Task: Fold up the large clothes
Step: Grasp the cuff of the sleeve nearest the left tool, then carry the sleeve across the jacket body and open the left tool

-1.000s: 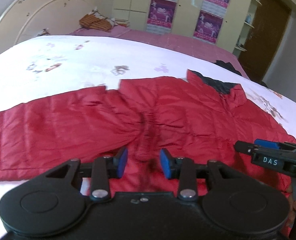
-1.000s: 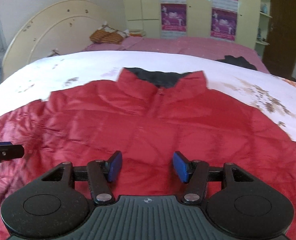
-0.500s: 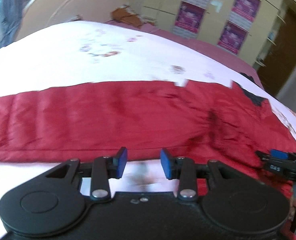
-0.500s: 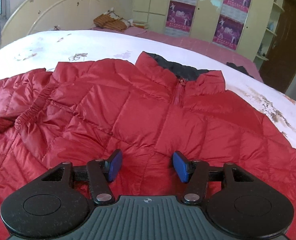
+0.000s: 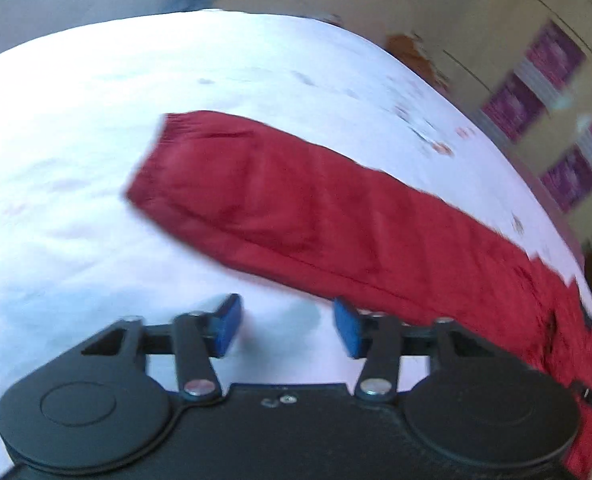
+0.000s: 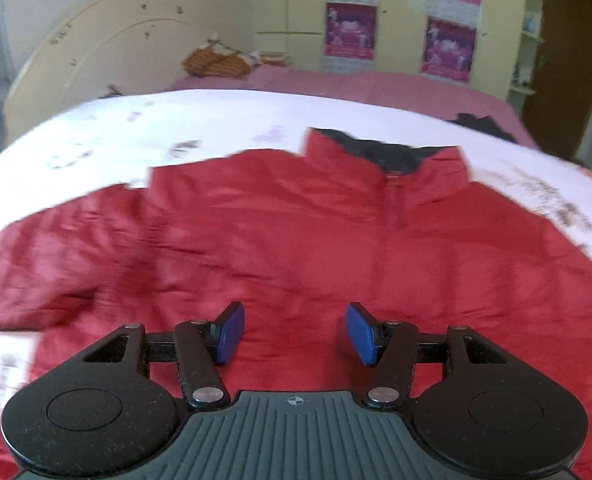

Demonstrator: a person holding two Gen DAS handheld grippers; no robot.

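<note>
A red quilted jacket (image 6: 296,240) lies flat on the white bedsheet, its dark-lined collar (image 6: 388,156) toward the far side and the zip closed. One long sleeve (image 5: 296,208) stretches out to the left and ends in a cuff (image 5: 156,160). My left gripper (image 5: 286,326) hovers over bare sheet just in front of that sleeve; its jaws are opening and nothing is between them. Over the jacket's lower front my right gripper (image 6: 292,332) stands open and empty.
The white flowered sheet (image 5: 76,240) covers the near bed, with a pink bedspread (image 6: 376,84) behind it. A curved cream headboard (image 6: 96,48), a cupboard with purple posters (image 6: 448,44), a brown door (image 6: 568,60) and a dark garment (image 6: 480,126) stand at the back.
The left gripper has swept left along the sleeve toward its cuff, rolled, and its jaws have widened. The right gripper shifted a little sideways over the jacket's front, jaws unchanged.
</note>
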